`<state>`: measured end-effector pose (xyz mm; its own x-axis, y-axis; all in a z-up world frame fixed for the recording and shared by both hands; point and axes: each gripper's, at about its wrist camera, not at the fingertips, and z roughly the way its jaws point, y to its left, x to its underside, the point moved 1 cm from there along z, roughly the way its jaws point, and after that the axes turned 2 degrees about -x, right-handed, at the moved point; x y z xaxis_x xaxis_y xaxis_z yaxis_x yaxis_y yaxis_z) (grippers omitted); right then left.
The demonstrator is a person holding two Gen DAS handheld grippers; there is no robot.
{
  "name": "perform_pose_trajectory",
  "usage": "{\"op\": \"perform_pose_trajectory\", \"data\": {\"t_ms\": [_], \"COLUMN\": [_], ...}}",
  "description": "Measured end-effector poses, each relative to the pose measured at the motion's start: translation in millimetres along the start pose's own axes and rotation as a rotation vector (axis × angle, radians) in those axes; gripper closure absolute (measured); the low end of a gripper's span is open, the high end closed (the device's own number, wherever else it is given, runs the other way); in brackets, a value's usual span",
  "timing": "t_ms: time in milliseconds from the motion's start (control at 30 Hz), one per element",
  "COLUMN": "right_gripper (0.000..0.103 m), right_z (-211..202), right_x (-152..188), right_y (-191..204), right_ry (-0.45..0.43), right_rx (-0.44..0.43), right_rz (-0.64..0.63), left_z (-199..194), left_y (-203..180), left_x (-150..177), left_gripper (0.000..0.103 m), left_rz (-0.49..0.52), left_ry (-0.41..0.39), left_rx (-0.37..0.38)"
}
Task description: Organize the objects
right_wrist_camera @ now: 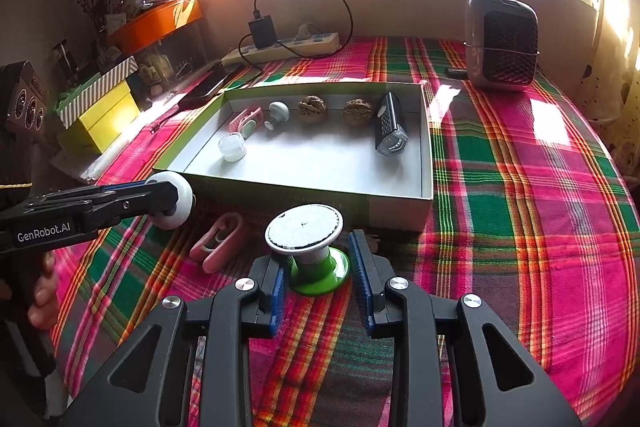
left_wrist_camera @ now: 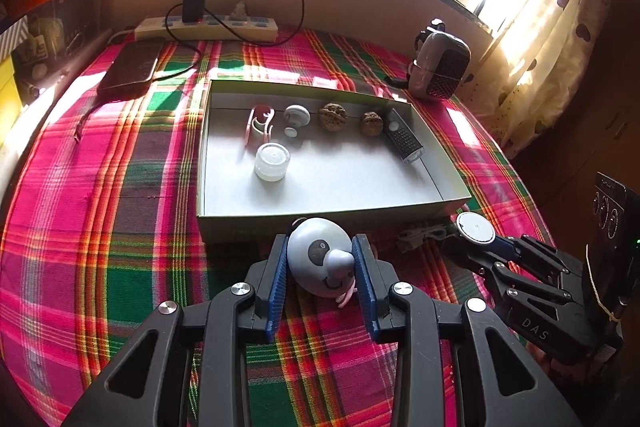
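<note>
My left gripper (left_wrist_camera: 320, 257) is shut on a round white panda-face toy (left_wrist_camera: 318, 253), held just before the near wall of the open cardboard box (left_wrist_camera: 328, 219). It also shows in the right wrist view (right_wrist_camera: 172, 201). My right gripper (right_wrist_camera: 316, 259) is shut on a green-based spool with a white round top (right_wrist_camera: 306, 227), near the box's front wall. The box (right_wrist_camera: 400, 215) holds a pink clip (left_wrist_camera: 259, 123), a white knob (left_wrist_camera: 297, 117), two walnuts (left_wrist_camera: 333, 115), a small black grater (left_wrist_camera: 403, 137) and a clear jar (left_wrist_camera: 273, 161).
A pink clip (right_wrist_camera: 220, 241) lies on the plaid cloth left of the right gripper. A power strip (left_wrist_camera: 208, 27), a dark phone (left_wrist_camera: 130, 67) and a small heater (right_wrist_camera: 502, 39) stand behind the box. Yellow and orange boxes (right_wrist_camera: 104, 115) line the left edge.
</note>
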<state>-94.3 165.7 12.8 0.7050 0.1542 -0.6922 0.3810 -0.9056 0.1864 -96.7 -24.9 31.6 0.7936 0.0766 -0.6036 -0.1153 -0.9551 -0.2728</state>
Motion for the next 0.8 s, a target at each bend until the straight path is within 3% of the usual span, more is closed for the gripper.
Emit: {"op": "perform_pose_trajectory", "data": {"t_ms": [800], "right_gripper": [0.073], "right_z": [27], "right_x": [-58], "right_y": [-12], "right_ry": [-0.040], "right_rx": [0.010], "right_rz": [-0.033], "left_z": [32], "left_y": [-8], "left_x": [-50], "left_gripper": [0.074], "left_rz": [0.029], "left_ry": [-0.001], "left_rx": [0.019]}}
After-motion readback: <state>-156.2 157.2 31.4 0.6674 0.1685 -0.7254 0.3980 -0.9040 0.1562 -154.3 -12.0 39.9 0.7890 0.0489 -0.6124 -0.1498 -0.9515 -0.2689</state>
